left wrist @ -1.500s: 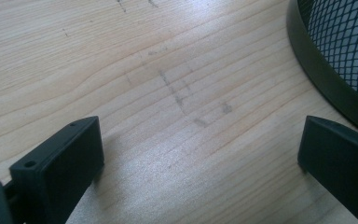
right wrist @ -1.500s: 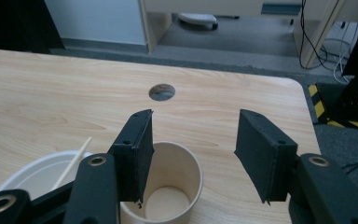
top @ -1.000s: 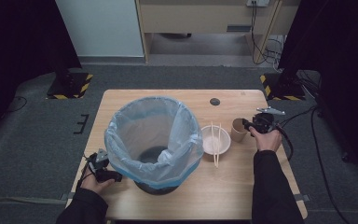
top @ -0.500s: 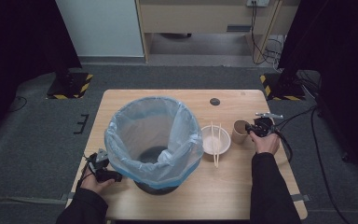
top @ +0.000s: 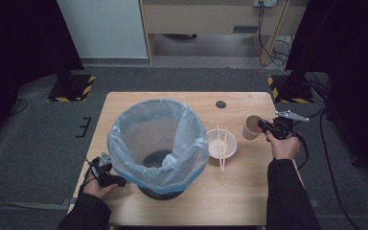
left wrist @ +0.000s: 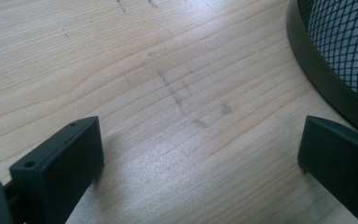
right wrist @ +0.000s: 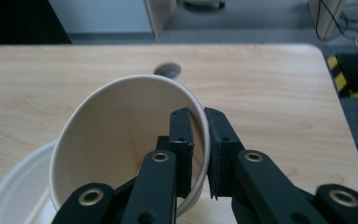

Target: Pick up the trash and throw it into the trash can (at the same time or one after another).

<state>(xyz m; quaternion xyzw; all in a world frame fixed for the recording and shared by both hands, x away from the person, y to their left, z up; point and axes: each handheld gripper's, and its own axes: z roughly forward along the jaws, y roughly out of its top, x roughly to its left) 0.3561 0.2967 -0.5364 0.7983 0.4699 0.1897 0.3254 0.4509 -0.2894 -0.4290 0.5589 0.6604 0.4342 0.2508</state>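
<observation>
Pale wood runs under everything: one table. On it, to the right of the left gripper, stands one black mesh bin lined with a blue plastic bag; in the left gripper view its dark rim curves past the right jaw. That gripper rests low by the bin's foot with its jaws spread wide and nothing but bare wood between them.

To the left of the right gripper sits one white bowl, with two chopsticks lying across it. Beyond that gripper, towards the far edge of the table, is one small dark round spot; I cannot tell what it is.

The change is on the right. A second ago the jaws of the right gripper stood open beside the one brown paper cup; they have just been closing, and now they pinch the cup's wall at the rim, one jaw inside and one outside, as the right gripper view shows. The cup has also left its place next to the bowl: it hangs tilted from the tip of the gripper, mouth turned back towards the hand, apparently off the wood. I judge the grasp made and the carry begun, most likely towards the lined bin, which lies well to the left of that gripper, past the bowl.
</observation>
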